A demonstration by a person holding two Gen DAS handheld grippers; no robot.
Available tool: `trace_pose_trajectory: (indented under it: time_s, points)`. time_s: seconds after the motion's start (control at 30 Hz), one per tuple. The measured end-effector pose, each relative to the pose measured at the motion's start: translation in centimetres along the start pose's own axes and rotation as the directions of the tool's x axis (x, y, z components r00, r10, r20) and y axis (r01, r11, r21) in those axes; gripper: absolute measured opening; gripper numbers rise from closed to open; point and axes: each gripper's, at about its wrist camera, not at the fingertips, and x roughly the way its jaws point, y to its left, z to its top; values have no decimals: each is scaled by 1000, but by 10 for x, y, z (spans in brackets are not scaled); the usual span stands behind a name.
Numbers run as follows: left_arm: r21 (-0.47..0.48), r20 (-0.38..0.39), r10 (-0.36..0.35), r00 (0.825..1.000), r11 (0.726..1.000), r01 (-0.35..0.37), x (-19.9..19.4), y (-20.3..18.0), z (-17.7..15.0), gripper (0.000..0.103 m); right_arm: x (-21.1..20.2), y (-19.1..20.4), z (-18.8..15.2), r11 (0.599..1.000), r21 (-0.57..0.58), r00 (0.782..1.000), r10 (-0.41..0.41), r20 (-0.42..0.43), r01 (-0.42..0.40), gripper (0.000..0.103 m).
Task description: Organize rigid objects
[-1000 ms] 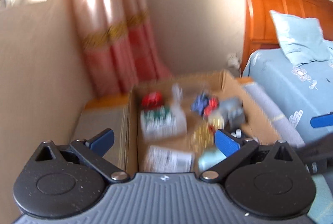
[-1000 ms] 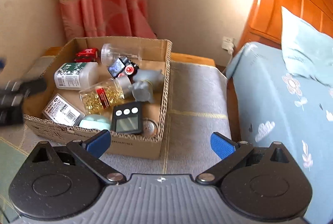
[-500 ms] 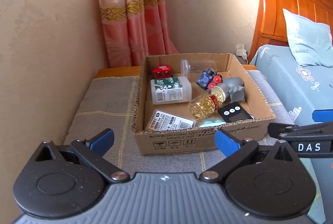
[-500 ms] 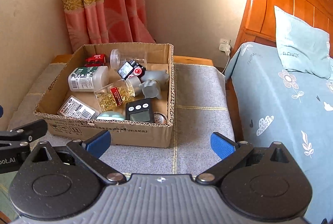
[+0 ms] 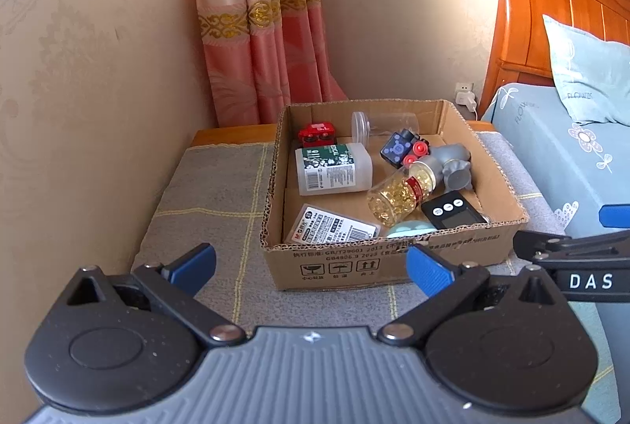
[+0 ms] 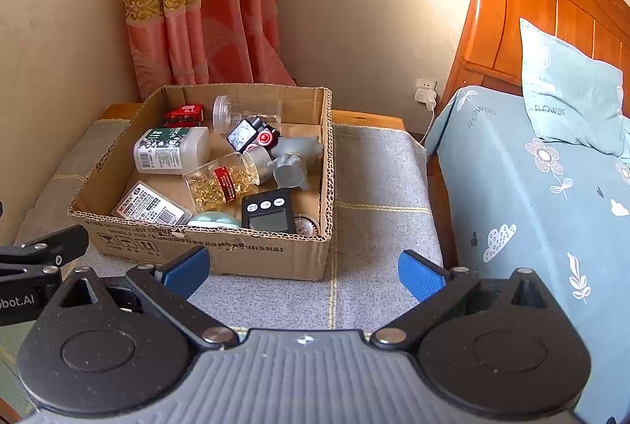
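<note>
Both tongs are seen released, with the blue pads spread wide and nothing between them. The left tongs [image 5: 311, 262] are held over the grey checked cloth [image 5: 220, 195] of the table, just before the near wall of the cardboard box [image 5: 393, 258]. The right tongs [image 6: 303, 270] are placed to the right of them, over the near right corner of the same box, with the cloth under the right pad.

Inside the box, closest to the tongs, a flat labelled pack [image 5: 334, 229], a pale green round thing [image 6: 212, 219] (only its top is visible) and a black digital timer [image 6: 269, 213] are found along the near wall. Behind them a clear jar of yellow capsules [image 5: 397, 197] is lying on its side, touching a grey plastic fitting [image 6: 291, 164]. Left of the jar, a white bottle with green label [image 5: 332, 168] is lying too. Farther, a dark toy with red knobs [image 5: 401, 148], a red toy car [image 5: 317, 133] and a clear empty container [image 6: 246, 113] are seen near the far wall.

Beyond the right tongs, a bed with blue sheet [image 6: 531, 187] and a pillow [image 6: 567, 89] is standing; a pink curtain [image 5: 260, 30] is hanging behind the box.
</note>
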Motion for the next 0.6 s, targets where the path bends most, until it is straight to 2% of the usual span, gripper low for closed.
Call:
trace_pose_trajectory:
  time_s: [0.6]
  points:
    - [10,4,24,1000,1000,-24,-1,-1,2,102,0,1,0,1000,-2,1000,2,3,-2,103]
